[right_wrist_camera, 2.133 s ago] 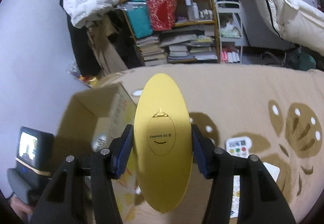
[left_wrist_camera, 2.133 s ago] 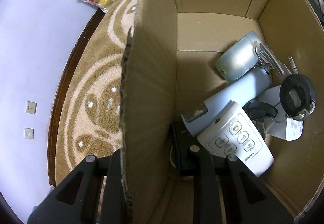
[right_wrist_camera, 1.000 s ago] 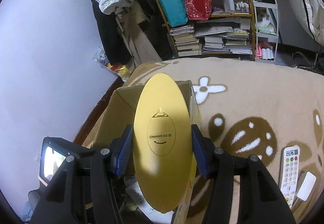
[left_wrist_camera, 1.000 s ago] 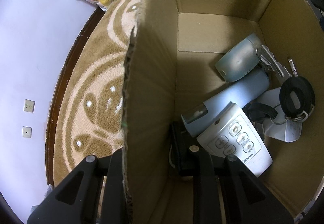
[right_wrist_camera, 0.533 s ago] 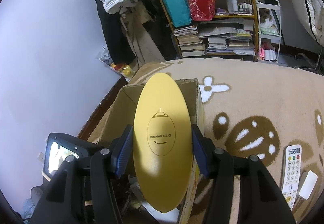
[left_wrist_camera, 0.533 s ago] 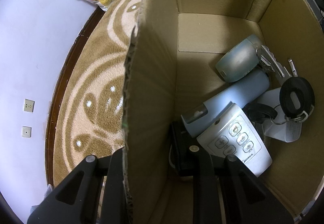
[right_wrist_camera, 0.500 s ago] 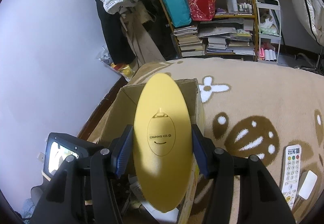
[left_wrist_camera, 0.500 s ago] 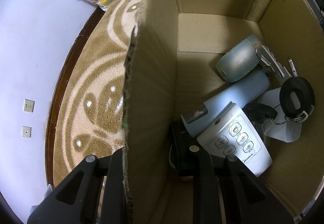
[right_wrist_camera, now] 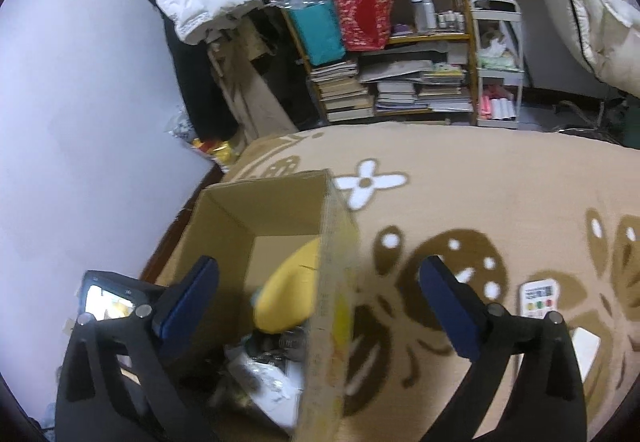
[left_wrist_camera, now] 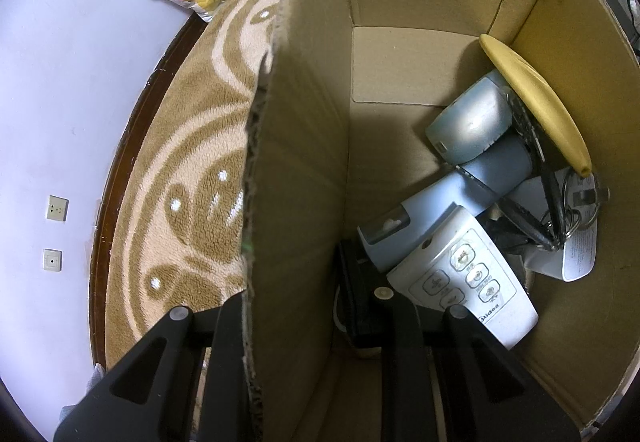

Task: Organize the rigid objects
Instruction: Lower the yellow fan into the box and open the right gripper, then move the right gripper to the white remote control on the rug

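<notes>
A: As far as progress goes, seeing the yellow oval piece (left_wrist_camera: 536, 110) lying inside the cardboard box (left_wrist_camera: 304, 162), leaning on the far-right wall over the pale blue bottle (left_wrist_camera: 440, 218). Marking that one as done.

B: Agreeing. Checking the right gripper (right_wrist_camera: 320, 282) now: gaping wide above the box rim, holding nothing, blue pads (right_wrist_camera: 188, 298) well apart.

A: And tagging the left gripper (left_wrist_camera: 296, 306) as straddling the near box wall, one finger outside, one inside. Reading it as pinching the cardboard to steady the box.

B: Also counting a white Midea remote (left_wrist_camera: 464, 282) and a bunch of keys (left_wrist_camera: 560, 214) among the things in there already.

A: Looking at what is left. Spotting a remote with coloured buttons (right_wrist_camera: 538, 298) out on the rug (right_wrist_camera: 480, 182), and a flat white item (right_wrist_camera: 584, 350) just beside it, both well apart from the box.

B: Judging those as the remaining pickups, then. Calling it mostly done, not finished.

A: Not seeing the whole rug, though, so not ruling out more pieces out of view.
</notes>
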The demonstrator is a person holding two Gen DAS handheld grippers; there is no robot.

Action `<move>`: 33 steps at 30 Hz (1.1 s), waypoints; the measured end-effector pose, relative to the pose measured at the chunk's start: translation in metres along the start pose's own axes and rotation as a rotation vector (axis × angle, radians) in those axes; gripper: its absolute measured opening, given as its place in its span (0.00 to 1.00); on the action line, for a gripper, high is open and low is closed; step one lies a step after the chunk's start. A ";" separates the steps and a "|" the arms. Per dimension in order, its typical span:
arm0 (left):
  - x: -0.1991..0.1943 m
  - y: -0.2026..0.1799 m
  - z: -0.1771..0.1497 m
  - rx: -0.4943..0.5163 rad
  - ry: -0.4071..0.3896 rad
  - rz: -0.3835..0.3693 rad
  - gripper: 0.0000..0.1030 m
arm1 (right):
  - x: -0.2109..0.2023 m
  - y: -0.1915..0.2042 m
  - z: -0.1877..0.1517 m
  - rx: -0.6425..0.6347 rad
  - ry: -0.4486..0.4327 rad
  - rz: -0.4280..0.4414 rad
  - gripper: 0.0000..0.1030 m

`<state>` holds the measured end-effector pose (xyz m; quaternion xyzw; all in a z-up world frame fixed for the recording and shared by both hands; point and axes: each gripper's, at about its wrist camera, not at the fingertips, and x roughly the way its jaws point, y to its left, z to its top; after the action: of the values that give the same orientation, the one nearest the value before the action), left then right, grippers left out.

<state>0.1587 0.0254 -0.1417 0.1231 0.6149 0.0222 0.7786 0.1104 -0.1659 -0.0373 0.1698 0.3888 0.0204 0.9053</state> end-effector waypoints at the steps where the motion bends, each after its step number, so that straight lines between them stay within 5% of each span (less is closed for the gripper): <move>1: 0.000 0.000 0.000 0.000 0.000 0.000 0.19 | -0.001 -0.002 0.000 0.001 0.001 -0.009 1.00; 19: 0.000 0.000 0.000 0.001 0.000 0.001 0.19 | -0.002 -0.082 -0.031 0.054 0.033 -0.243 1.00; 33: -0.002 -0.002 0.001 0.005 -0.001 0.004 0.19 | 0.030 -0.151 -0.057 0.199 0.143 -0.309 1.00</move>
<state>0.1586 0.0234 -0.1398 0.1262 0.6141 0.0223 0.7787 0.0770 -0.2861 -0.1433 0.1950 0.4736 -0.1456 0.8465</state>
